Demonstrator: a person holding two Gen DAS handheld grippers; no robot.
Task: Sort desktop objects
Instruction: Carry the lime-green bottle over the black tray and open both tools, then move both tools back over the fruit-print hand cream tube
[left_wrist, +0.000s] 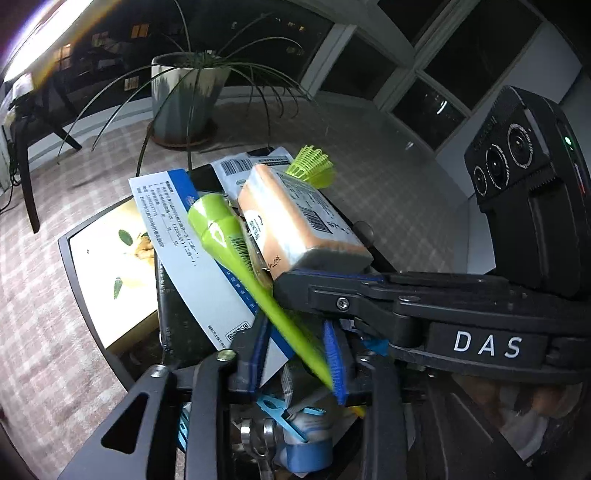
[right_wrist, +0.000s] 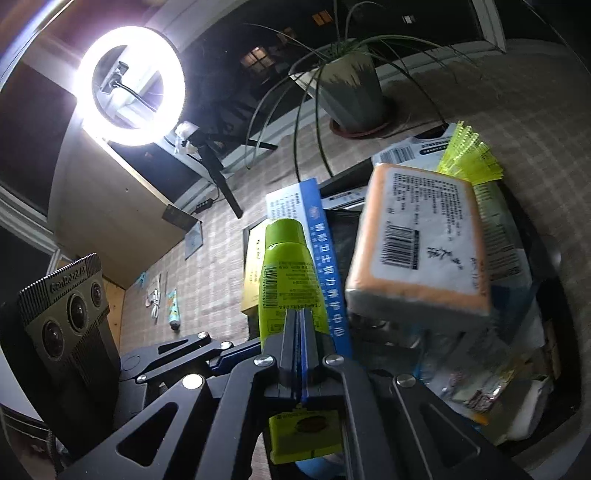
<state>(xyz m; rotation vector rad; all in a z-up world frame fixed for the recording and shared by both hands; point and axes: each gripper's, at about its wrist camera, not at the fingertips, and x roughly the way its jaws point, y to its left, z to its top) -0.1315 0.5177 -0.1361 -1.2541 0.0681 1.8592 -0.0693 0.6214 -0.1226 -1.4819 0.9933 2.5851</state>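
Note:
My right gripper (right_wrist: 301, 321) is shut on a lime-green tube (right_wrist: 286, 273), clamped across its lower half with the cap pointing away. In the left wrist view it (left_wrist: 286, 286) reaches in from the right, and an orange-edged tissue pack (left_wrist: 295, 221) rests tilted on its finger. My left gripper (left_wrist: 295, 350) stands open. The green tube's (left_wrist: 221, 232) flat tail runs between its fingers along the right pad (left_wrist: 334, 362). A white and blue box (left_wrist: 192, 251) lies under them. All this is over a black bin (left_wrist: 72, 258) crowded with several items.
A yellow-green shuttlecock (left_wrist: 314, 162) sits at the bin's far end, and a blue clip (left_wrist: 277, 410) and a wrench (left_wrist: 258, 443) lie near my fingers. A potted plant (right_wrist: 351, 96) stands beyond on the checked floor. A ring light (right_wrist: 129, 81) glares at the left.

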